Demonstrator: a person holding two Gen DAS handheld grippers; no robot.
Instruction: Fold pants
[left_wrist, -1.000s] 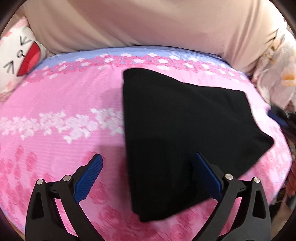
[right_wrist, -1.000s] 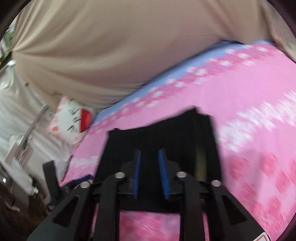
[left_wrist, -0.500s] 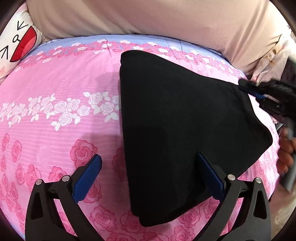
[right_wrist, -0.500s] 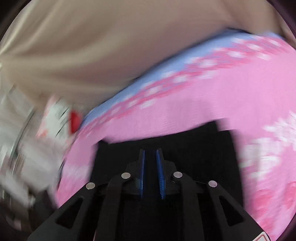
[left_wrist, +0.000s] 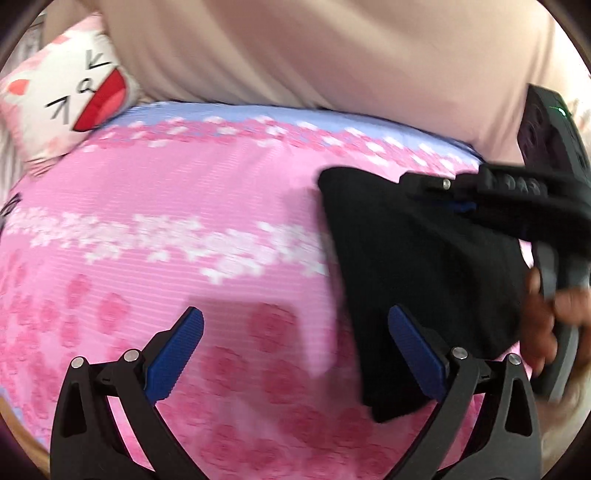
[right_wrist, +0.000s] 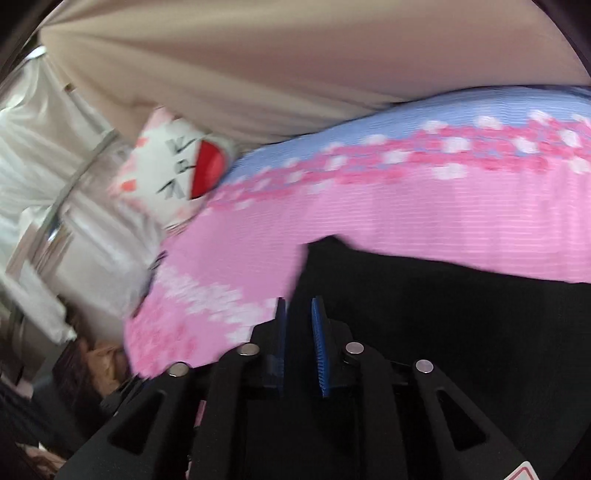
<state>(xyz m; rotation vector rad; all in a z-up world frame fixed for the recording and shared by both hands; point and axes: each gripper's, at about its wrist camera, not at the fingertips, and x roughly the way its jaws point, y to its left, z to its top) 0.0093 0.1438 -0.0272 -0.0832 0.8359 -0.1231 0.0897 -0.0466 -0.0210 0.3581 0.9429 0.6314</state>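
Pants lie under right tongs.

The pants are matt black cloth, smooth and without sheen, lying on a bedsheet of finely ribbed pink cloth printed with roses. The left gripper is matt black plastic with ridged blue rubbery pads and shiny metal pins.
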